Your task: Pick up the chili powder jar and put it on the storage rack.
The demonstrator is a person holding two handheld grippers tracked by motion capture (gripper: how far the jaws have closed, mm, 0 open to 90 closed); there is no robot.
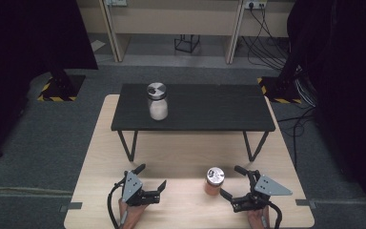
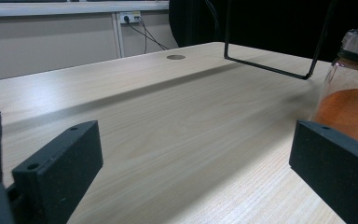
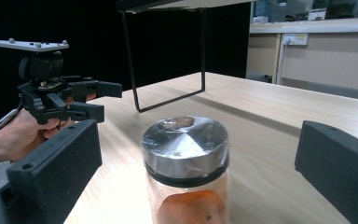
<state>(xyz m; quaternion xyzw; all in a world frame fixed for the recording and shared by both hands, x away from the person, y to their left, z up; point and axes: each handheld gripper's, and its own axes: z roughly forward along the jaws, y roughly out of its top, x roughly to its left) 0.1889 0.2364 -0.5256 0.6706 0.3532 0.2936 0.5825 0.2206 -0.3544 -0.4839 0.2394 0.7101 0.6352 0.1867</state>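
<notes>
A glass jar of orange powder (image 1: 214,182) with a silver lid stands on the light wooden table (image 1: 181,152) near its front edge. My right gripper (image 1: 231,181) is open just to the jar's right, jaws pointing at it. In the right gripper view the orange jar (image 3: 185,168) stands between the two spread jaws without touching either. My left gripper (image 1: 151,176) is open and holds nothing, a short way left of the jar. In the left gripper view the orange jar (image 2: 349,93) sits beyond the right jaw. A jar of white powder (image 1: 157,101) stands on the black shelf (image 1: 205,112).
The black shelf stands on thin wire legs (image 1: 132,145) across the table's far half. A round cable hole (image 2: 175,57) lies in the tabletop. Cables (image 1: 267,43) and dark curtains surround the table. In the right gripper view the left gripper (image 3: 70,100) and its hand are at the left.
</notes>
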